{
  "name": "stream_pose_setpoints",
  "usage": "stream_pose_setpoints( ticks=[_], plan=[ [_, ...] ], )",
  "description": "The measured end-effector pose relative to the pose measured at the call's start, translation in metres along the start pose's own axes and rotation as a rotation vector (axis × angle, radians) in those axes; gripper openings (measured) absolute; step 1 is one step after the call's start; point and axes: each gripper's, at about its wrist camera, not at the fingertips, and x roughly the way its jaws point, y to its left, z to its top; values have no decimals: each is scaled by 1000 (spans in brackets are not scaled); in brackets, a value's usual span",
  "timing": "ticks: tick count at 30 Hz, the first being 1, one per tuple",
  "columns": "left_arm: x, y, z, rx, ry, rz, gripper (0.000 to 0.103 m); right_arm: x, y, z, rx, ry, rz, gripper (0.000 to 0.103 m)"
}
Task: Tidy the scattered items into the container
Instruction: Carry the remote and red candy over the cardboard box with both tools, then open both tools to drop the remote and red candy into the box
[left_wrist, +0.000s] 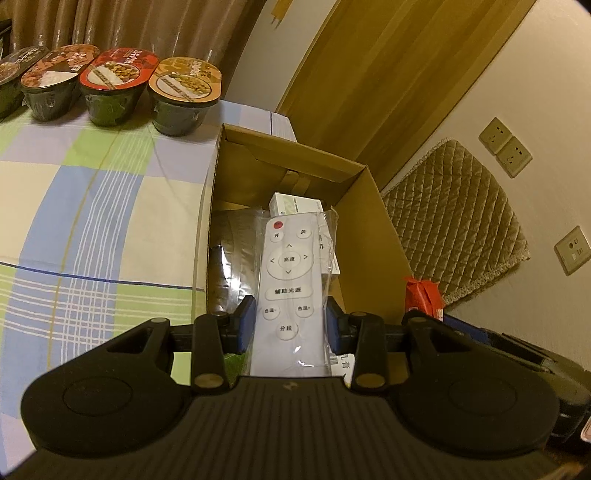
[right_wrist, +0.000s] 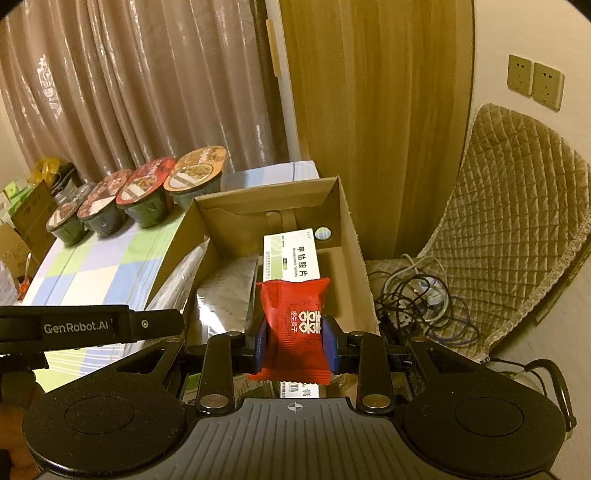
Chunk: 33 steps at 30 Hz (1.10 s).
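Four food bowls (right_wrist: 140, 199) sit in a row on the checked cloth (left_wrist: 92, 206). Shiny curtains (right_wrist: 129, 85) hang behind them. A quilted cushion (right_wrist: 517, 221) leans on the wall, under two sockets (right_wrist: 535, 81). Tangled cables (right_wrist: 417, 295) lie beside it.

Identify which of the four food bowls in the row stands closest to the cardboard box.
The orange-lidded bowl, at the right end of the row, right by the box corner. The red-lidded one comes next; the two darker-lidded bowls stand farther left.

dim warm light, fisheye-bent edges
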Motion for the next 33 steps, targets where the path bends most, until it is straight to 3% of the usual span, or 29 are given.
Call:
stream_pose_setpoints(
  ticks=[8, 10, 27, 33],
  plan=[
    [5, 1, 8, 6, -14, -15, 35, 5, 0, 3, -4, -2, -6, 34],
    [5, 1, 10, 8, -20, -11, 51, 6, -1, 3, -4, -1, -7, 34],
    [-18, 17, 1, 15, -49, 37, 53, 5, 9, 3, -10, 4, 10, 34],
    [-21, 21, -2, 18, -47, 45, 61, 2, 14, 6, -14, -34, 50, 35]
  ],
)
